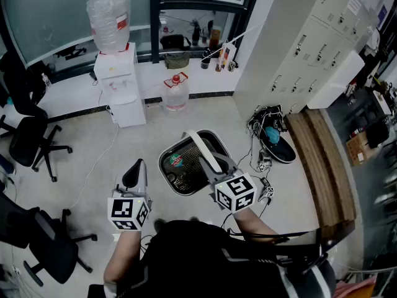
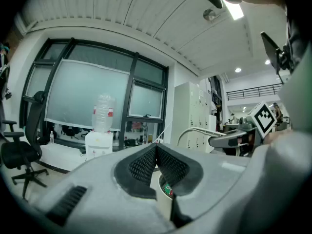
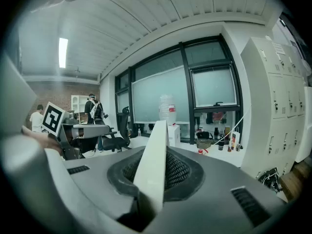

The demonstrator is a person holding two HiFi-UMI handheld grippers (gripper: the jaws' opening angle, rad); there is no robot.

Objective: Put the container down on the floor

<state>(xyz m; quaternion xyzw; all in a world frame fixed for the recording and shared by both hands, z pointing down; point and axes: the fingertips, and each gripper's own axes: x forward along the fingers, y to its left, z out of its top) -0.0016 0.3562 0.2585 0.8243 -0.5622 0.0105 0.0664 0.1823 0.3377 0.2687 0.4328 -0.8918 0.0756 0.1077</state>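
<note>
The container (image 1: 181, 166) is a round bin with a dark mesh inside, some rubbish in it and a white bail handle (image 1: 203, 148). My right gripper (image 1: 217, 168) is shut on that handle, and the bin hangs below it over the floor. In the right gripper view the white handle (image 3: 155, 155) runs up between the pads of my right gripper (image 3: 157, 172). My left gripper (image 1: 135, 174) is to the left of the bin, apart from it, shut with nothing held. In the left gripper view the mesh pads of my left gripper (image 2: 156, 152) meet, and the bin's rim (image 2: 165, 191) shows below.
A water dispenser (image 1: 119, 79) and a water jug (image 1: 175, 92) stand at the back. Office chairs (image 1: 31, 143) are at the left. Grey lockers (image 1: 313, 42), a wooden bench (image 1: 324, 166), and a shoe with cables (image 1: 275, 143) are at the right.
</note>
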